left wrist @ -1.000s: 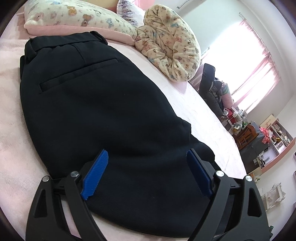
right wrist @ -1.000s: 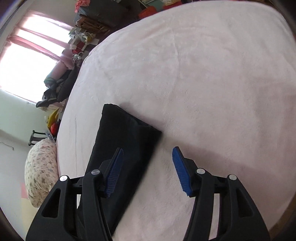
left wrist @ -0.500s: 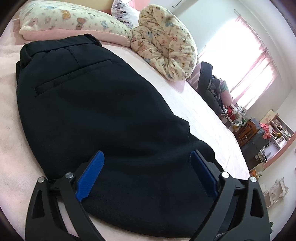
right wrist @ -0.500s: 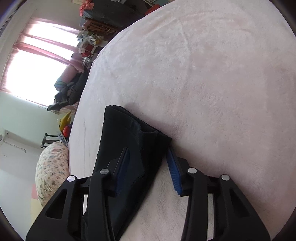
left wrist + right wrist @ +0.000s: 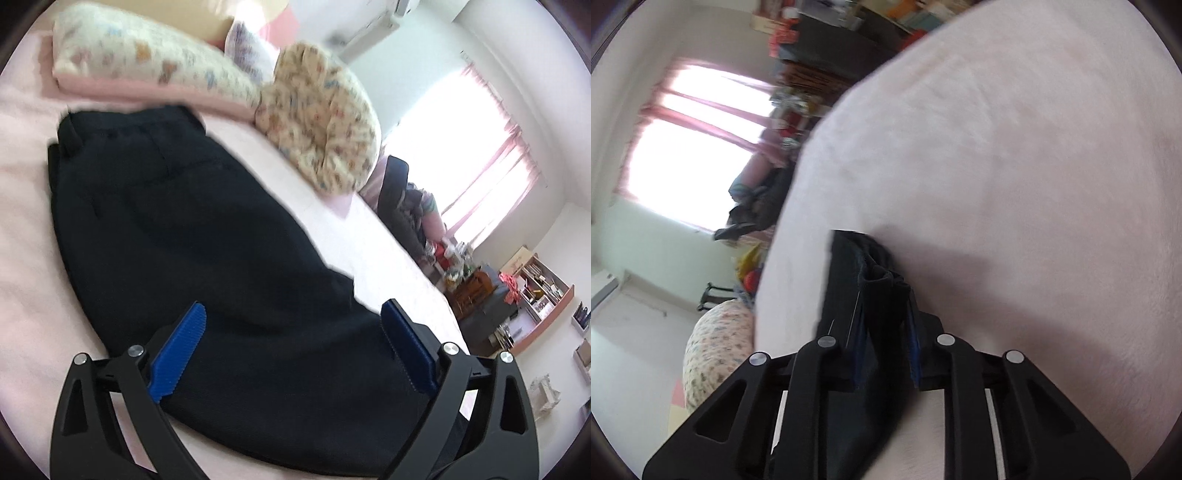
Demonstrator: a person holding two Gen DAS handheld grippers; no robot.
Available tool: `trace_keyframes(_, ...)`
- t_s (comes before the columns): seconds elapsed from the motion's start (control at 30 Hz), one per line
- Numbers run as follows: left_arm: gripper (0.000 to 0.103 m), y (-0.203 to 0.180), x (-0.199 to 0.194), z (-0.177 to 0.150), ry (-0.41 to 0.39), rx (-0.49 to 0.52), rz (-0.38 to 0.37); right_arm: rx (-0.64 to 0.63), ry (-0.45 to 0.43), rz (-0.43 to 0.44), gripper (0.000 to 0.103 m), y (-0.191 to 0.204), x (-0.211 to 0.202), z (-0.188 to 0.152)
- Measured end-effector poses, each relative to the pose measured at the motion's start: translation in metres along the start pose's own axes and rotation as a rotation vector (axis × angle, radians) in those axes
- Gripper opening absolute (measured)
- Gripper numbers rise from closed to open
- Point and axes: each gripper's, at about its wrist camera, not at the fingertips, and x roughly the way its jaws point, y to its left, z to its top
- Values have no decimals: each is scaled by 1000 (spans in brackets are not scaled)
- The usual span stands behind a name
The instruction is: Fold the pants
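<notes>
Black pants (image 5: 192, 236) lie flat on a pink bed, waistband toward the pillows. My left gripper (image 5: 295, 350) is open, its blue pads spread wide just above the upper-leg part of the pants. In the right wrist view my right gripper (image 5: 884, 339) is shut on the hem end of the pants (image 5: 864, 280), which bunches up between the blue pads and is lifted off the bed.
The pink bed cover (image 5: 1015, 166) spreads wide around the hem. Patterned pillows (image 5: 147, 70) and a rolled quilt (image 5: 325, 129) lie at the head of the bed. A chair with clothes (image 5: 402, 199) and shelves (image 5: 535, 284) stand beyond the bed's edge.
My right gripper moved onto the pants hem, closed on it and lifted it. My left gripper stayed open over the pants and shifted slightly.
</notes>
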Motion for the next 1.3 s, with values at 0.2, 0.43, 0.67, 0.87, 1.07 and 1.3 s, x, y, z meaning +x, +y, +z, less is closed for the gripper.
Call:
trace_keyframes(0.2,97,-15,-10,1,-43,93,-7,-147,-17,136,19,59,-17,-8)
trace_keyframes(0.43,98,-8,-2,3,23,72,-18,-310,59,296,19,137,-21,-43)
trace_keyframes(0.67,99,7,10,1,110,-13,-24,-417,211,435,19,199,-7,-98)
trace_keyframes(0.87,99,16,6,4,101,-75,-44,-483,378,533,19,243,17,-165)
trace_keyframes(1.07,99,20,1,7,81,-101,-44,-553,576,578,19,271,55,-260)
trace_keyframes(1.3,99,28,-4,11,72,-111,-43,-581,732,470,19,258,106,-348)
